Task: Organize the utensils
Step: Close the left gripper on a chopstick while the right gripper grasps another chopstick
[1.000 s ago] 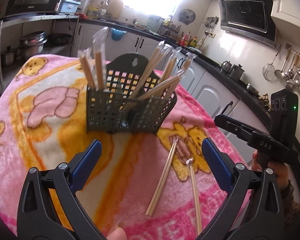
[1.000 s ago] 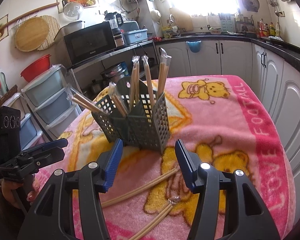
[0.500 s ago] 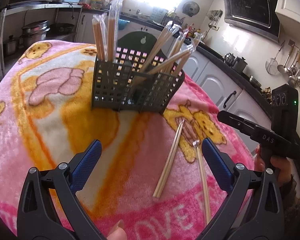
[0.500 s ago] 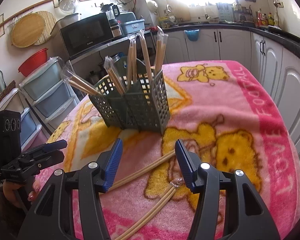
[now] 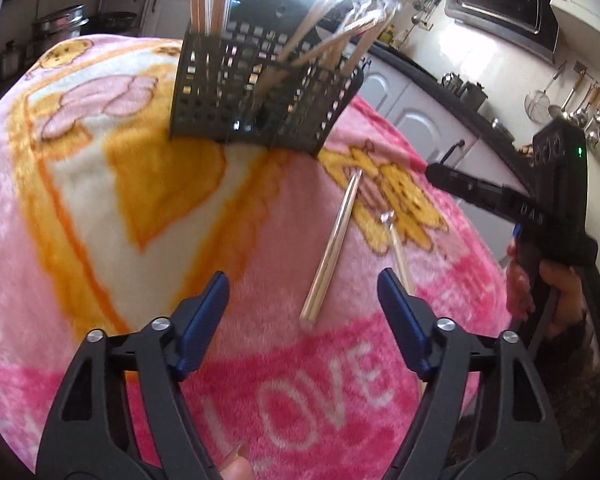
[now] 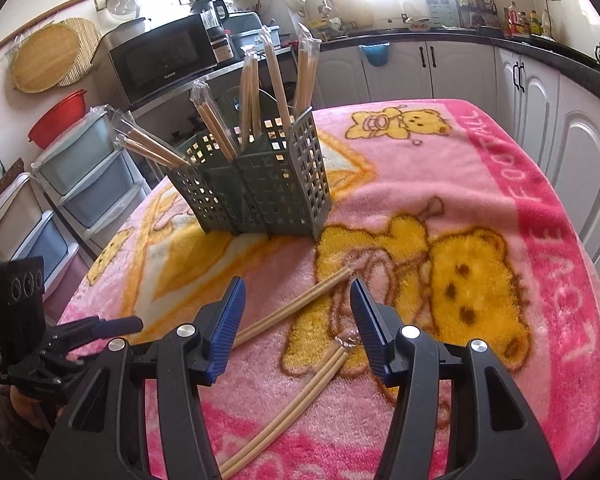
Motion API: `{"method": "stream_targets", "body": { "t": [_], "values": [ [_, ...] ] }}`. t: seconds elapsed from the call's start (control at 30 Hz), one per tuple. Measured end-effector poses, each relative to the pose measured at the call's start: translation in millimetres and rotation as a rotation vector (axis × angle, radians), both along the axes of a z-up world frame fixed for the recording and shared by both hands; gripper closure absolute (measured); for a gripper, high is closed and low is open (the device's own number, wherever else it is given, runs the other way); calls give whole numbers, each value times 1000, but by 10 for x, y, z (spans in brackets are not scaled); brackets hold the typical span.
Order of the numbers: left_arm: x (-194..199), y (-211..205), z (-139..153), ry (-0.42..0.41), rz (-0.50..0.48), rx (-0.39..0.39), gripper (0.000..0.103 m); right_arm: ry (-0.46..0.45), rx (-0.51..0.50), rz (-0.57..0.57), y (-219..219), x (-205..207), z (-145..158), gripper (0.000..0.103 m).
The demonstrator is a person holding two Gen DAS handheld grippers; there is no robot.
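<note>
Chopsticks: two loose pairs of pale, slender wooden sticks are seen lying flat on the cloth in front of the caddy; the nearer-caddy pair (image 6: 296, 306) is laid slanting, its far tip close to the caddy's base; the second pair (image 6: 296, 400) is wrapped in clear film gathered at one end, and is laid just beside the first, apart from it
Caddy: a dark grey-green plastic utensil holder (image 6: 260, 184) with square-perforated walls and several compartments is stood upright on the cloth; more film-wrapped wooden chopsticks (image 6: 276, 76) are held in it, some upright, some leaning outward
Cloth: a fluffy pink fleece blanket (image 6: 480, 152) printed with yellow bears and white lettering is spread over the table
Left gripper: a black plastic two-finger tool with ribbed blue pads (image 5: 304, 316) is angled down toward the cloth; its jaws are spread and have just been closing; the near end of the slanting pair (image 5: 332, 248) is seen between the pads, untouched by either
Right gripper: a matching black tool with blue pads (image 6: 298, 324) is tilted down over both pairs; its jaws are held partly apart, with nothing pinched
Hands: a fingertip (image 5: 236, 464) is glimpsed at the bottom edge of the left view; the fingers of the right hand (image 5: 556, 292) are wrapped around the other tool's handle
</note>
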State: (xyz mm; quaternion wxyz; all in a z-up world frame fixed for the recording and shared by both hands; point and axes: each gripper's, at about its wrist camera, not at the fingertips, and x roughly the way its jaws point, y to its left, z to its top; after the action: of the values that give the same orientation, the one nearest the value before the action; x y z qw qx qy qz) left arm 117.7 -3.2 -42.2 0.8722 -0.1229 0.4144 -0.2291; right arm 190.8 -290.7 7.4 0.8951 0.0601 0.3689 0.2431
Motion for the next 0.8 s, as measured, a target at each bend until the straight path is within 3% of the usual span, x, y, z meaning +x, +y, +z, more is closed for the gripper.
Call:
{"method": "stream_targets", "body": {
  "t": [0.3,0.7,0.8],
  "values": [
    [-69,-103,-205,69,-47,-40,63,40,-2,-23,-70,-5,-162,51],
    [-9,-157,-316,78,-13,-29,95,72,-17,-37,-67,5,-281,51],
    [-12,-124,-292,72,-16,-41,96,90,-30,-34,-52,27,-329,51]
  ]
}}
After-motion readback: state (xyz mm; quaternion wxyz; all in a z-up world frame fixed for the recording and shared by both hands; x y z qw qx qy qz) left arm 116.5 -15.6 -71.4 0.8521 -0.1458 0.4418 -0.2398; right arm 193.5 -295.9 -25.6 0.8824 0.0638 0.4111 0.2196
